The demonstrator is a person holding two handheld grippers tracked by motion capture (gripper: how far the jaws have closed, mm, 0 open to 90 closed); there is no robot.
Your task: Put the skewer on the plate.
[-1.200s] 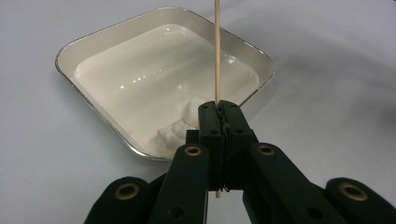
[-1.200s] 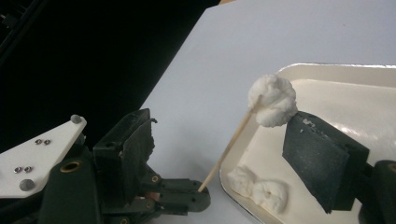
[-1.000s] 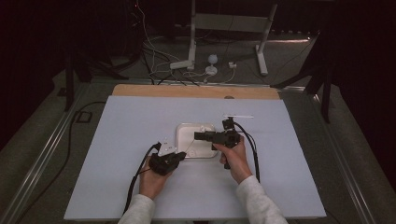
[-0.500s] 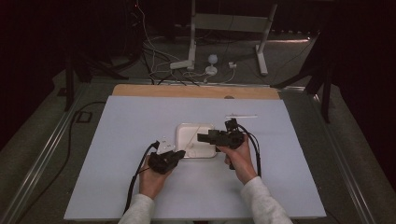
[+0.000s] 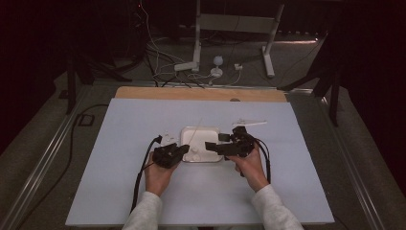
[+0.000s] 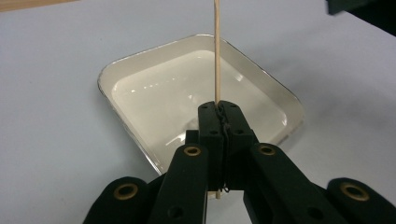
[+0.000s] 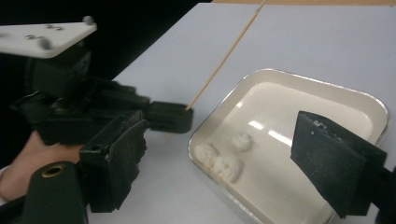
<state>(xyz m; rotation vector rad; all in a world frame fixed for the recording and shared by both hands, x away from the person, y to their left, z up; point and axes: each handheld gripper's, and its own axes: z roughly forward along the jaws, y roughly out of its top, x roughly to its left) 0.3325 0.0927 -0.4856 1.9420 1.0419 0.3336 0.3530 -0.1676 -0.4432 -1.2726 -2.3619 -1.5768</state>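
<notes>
A: Item one, left claw point(image 6: 218, 122)?

B: I have it clamped on a skewer point(image 6: 216, 51), stick angled up over the tray point(image 6: 122, 74).

A: Right claw point(image 7: 224, 163)?

B: Mine stands apart, having just been opening, nothing between; it hangs over the tray.

A: Tray contents?

B: Three white lumps point(image 7: 223, 155) at the near corner. Tray sits mid-surface point(image 5: 119, 129), between both claws.

Pale sheet point(image 5: 119, 191) covers the table under both tools. Wooden strip point(image 5: 191, 93) runs along the far edge, well beyond the right gripper point(image 5: 215, 143). On the floor past it: white stand legs point(image 5: 196, 48), tangled cables point(image 5: 158, 72). Black floor plate point(image 5: 85, 120) lies well left of the left gripper point(image 5: 184, 149).
</notes>
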